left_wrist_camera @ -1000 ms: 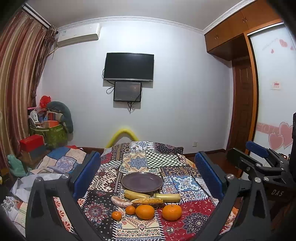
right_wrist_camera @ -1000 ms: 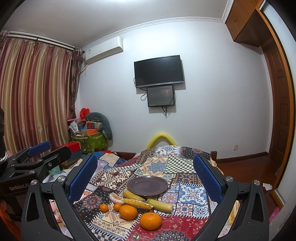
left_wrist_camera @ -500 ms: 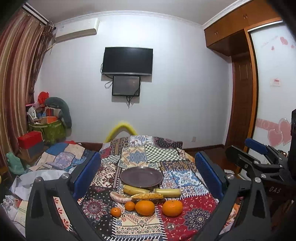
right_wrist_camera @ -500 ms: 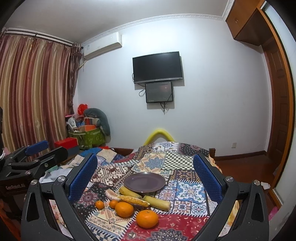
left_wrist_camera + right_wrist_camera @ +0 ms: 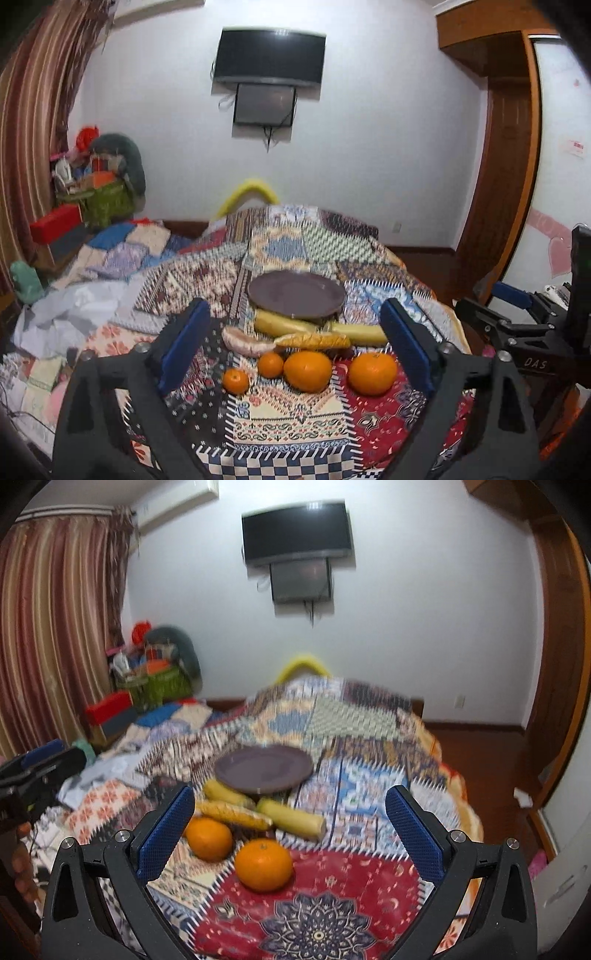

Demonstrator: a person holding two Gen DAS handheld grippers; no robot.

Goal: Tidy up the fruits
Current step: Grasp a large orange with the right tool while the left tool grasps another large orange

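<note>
A dark purple plate [image 5: 296, 294] [image 5: 264, 769] lies on the patchwork tablecloth [image 5: 291, 424]. In front of it lie two yellow corn cobs in husk [image 5: 284, 325] [image 5: 291, 816], a bare corn cob [image 5: 313, 340] [image 5: 232, 814] and a pale sweet potato [image 5: 246, 340]. Nearer me sit two large oranges [image 5: 307, 370] [image 5: 372, 373] and two small ones [image 5: 270, 364] [image 5: 235, 381]. My left gripper [image 5: 295, 350] is open above the fruit. My right gripper [image 5: 290, 834] is open above the right large orange [image 5: 264, 864]; the other large orange [image 5: 208, 838] sits by its left finger.
The table's right edge drops to a wooden floor [image 5: 491, 760]. Crumpled cloths and boxes lie to the left [image 5: 85, 266]. The right gripper's body shows at the right of the left wrist view [image 5: 517, 321]. A yellow chair back [image 5: 248, 190] stands behind the table.
Both grippers have moved forward and down toward the table; the fruit and plate now look larger and closer. Both stay open. No fruit has moved.
</note>
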